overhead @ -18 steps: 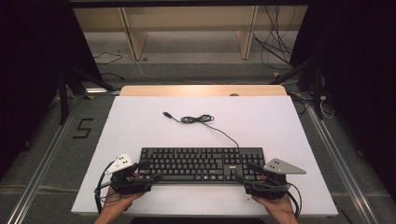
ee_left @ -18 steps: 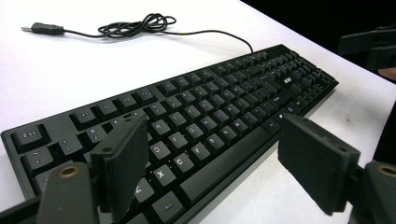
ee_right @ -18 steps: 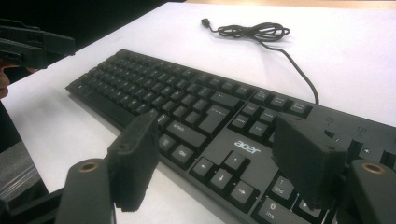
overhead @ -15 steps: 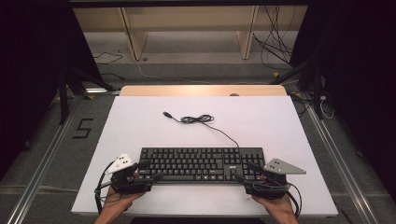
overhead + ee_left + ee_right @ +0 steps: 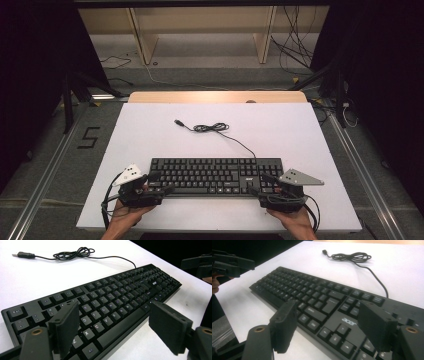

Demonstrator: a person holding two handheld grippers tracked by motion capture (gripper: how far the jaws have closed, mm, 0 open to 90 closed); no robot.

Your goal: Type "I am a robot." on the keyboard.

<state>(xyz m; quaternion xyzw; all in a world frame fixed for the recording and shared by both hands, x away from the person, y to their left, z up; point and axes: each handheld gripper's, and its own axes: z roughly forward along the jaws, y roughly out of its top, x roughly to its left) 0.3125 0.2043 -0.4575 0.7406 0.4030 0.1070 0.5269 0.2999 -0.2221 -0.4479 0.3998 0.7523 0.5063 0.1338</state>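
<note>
Both grippers, left [image 5: 156,184] and right [image 5: 261,184], we held low and level, jaws spread wide, grasping nothing, over the keyboard's [image 5: 215,175] ends at nine and three o'clock.

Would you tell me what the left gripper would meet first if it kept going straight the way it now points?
Most likely the keyboard: the left gripper, jaws open, points low across its left-end keys, though depth is hard to judge.

Both hands are reaching in from the near edge, the left hand [image 5: 125,217] holding the left tool [image 5: 159,184] at near left and the right hand [image 5: 295,222] holding the right tool [image 5: 260,185] at near right, each angling inward with jaws standing wide apart.
</note>
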